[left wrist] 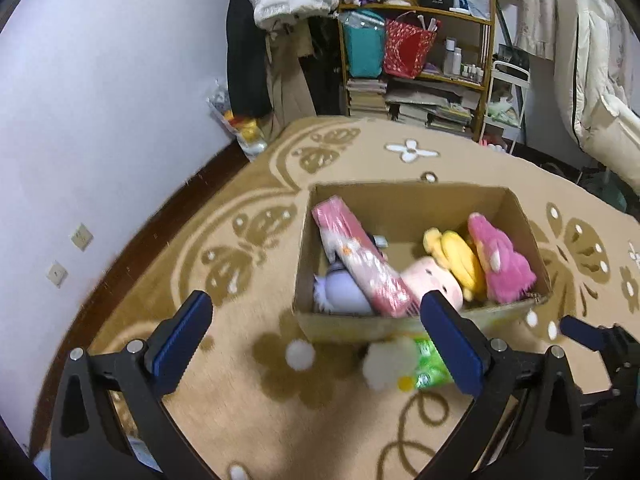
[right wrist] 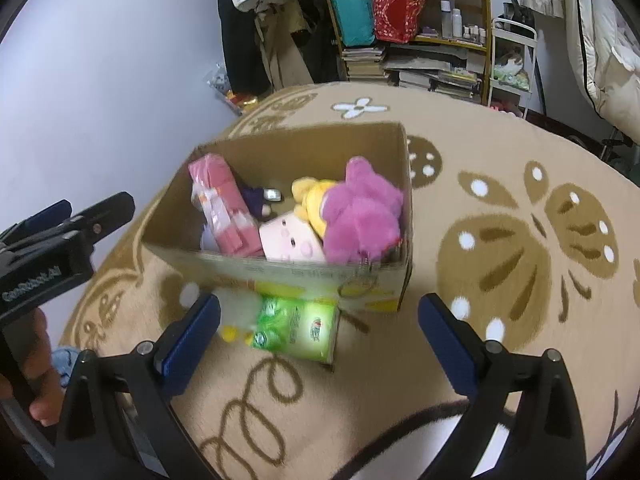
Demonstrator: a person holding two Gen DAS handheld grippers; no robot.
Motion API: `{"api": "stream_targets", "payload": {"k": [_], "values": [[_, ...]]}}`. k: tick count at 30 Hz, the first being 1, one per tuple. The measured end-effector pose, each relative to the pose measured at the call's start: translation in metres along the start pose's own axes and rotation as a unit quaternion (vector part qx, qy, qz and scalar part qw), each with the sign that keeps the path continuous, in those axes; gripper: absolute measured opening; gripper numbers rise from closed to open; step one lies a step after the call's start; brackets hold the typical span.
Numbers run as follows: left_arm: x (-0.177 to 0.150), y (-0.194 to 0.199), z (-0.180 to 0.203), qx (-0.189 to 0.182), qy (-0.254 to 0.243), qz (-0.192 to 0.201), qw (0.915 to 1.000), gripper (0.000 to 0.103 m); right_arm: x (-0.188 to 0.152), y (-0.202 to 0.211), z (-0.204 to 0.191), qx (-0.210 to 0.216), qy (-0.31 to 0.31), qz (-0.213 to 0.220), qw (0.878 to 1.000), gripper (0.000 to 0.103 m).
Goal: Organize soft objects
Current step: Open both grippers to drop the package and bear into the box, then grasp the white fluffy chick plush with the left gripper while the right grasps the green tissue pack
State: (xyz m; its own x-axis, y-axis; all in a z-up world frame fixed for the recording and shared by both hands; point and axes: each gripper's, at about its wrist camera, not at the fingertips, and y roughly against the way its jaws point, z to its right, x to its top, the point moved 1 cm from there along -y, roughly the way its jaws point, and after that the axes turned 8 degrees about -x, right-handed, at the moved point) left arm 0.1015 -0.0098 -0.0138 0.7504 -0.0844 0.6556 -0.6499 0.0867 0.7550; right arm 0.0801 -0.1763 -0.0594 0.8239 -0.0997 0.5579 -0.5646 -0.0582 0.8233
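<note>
- Left gripper (left wrist: 316, 340) and right gripper (right wrist: 320, 336), both with blue pads, are spread wide with nothing pinched.
- Open brown cardboard box (right wrist: 280, 268) on the tan butterfly-pattern carpet (right wrist: 500, 240) holds a fluffy magenta plush (right wrist: 360, 212), yellow plush (right wrist: 310, 196) and pink wrapped pack (right wrist: 224, 204).
- Green tissue pack (right wrist: 304, 328) lies on the carpet, touching the box's front.

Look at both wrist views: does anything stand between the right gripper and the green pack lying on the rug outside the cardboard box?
Nothing visible does. The green pack lies on the rug against the cardboard box's near wall, just ahead of the open right gripper. A white fluffy toy lies at the pack's left end, beside it, not in front.
</note>
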Motion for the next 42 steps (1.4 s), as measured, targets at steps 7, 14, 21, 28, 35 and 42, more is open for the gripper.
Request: {"api": "stream_targets", "payload": {"k": [7,14,21,28,35,42], "values": [[-0.019,-0.007,0.003,0.001,-0.019,-0.028,0.9994,0.103,-0.013,-0.012,-0.006,0.004,0.011,-0.017,1.0,0.103],[-0.031,-0.032,0.002,-0.013,-0.01,-0.073,0.9972,0.103,-0.024,-0.033,-0.011,-0.002,0.024,-0.033,0.999,0.103],[-0.04,-0.062,0.002,-0.027,0.004,-0.108,0.9938,0.103,-0.026,-0.057,-0.014,0.0,0.029,-0.046,0.999,0.103],[-0.042,-0.079,0.007,-0.047,-0.004,-0.121,0.9915,0.103,-0.03,-0.075,-0.014,-0.004,0.041,-0.066,0.997,0.103],[-0.045,-0.094,0.004,-0.046,0.008,-0.141,0.9889,0.103,-0.028,-0.088,-0.018,0.01,0.039,-0.081,0.996,0.103],[-0.046,-0.11,0.007,-0.049,0.005,-0.163,0.9853,0.103,-0.024,-0.1,-0.02,0.005,0.046,-0.088,0.995,0.103]]}}
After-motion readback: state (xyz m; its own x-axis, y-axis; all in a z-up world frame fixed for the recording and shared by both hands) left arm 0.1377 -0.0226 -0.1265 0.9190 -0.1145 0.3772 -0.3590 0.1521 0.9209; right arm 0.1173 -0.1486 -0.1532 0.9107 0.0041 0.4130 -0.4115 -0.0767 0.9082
